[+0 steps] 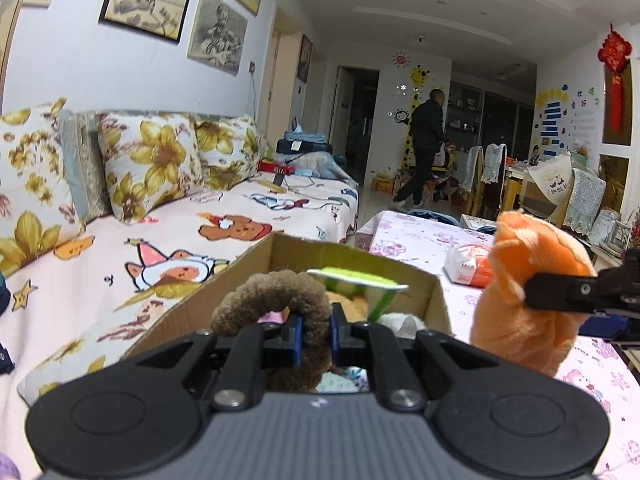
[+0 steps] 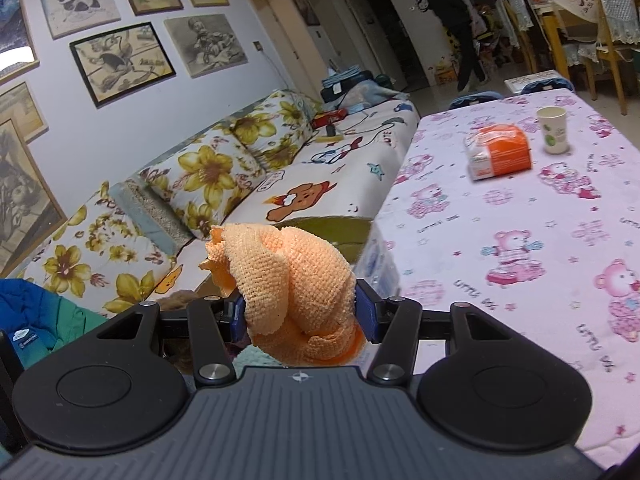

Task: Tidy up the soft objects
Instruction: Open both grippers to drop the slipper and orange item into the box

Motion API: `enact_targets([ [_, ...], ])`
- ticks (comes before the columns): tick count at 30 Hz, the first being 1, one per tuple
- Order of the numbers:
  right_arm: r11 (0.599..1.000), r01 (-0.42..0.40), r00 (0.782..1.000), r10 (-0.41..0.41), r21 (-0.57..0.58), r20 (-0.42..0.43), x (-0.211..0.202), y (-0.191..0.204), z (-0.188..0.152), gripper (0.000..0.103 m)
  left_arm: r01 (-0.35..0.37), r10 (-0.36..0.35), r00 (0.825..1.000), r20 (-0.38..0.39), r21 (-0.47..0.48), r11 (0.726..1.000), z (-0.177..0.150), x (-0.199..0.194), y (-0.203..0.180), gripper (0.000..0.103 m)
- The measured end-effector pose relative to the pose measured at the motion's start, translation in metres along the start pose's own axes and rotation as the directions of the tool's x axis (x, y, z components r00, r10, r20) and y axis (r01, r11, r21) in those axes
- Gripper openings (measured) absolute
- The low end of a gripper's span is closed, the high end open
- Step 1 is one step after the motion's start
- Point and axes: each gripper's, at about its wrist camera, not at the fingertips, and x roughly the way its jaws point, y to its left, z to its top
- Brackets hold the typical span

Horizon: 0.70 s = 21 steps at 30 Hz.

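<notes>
the left gripper [image 1: 316, 334] is pinching a brown plush ring [image 1: 272, 300] tight between its jaws, just over the near edge of the box [image 1: 436, 300] at the table's [image 2: 500, 208] sofa-side edge; the right gripper [image 2: 300, 314] is clamping a bunched orange cloth [image 2: 296, 280] at half width, beside the box's right wall, above the table

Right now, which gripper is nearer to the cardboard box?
The left. The left gripper hangs right over the cardboard box, shut on a brown fuzzy ring. The right gripper holds an orange cloth off to the box's side, by the table.
</notes>
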Motion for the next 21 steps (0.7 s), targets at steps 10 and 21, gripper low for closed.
enact_targets([
  [10,1.0,-0.028,0.998,0.029,0.007,-0.055,0.026,0.015,-0.005,0.068,0.012,-0.014,0.999,-0.043,-0.05,0.999,-0.004,0.012,0.015,0.011],
  [21,0.999,-0.023,0.997,0.026,0.049,-0.07,0.02,0.013,-0.007,0.092,0.054,-0.059,0.995,-0.083,-0.062,0.997,-0.009,0.017,0.019,0.028],
])
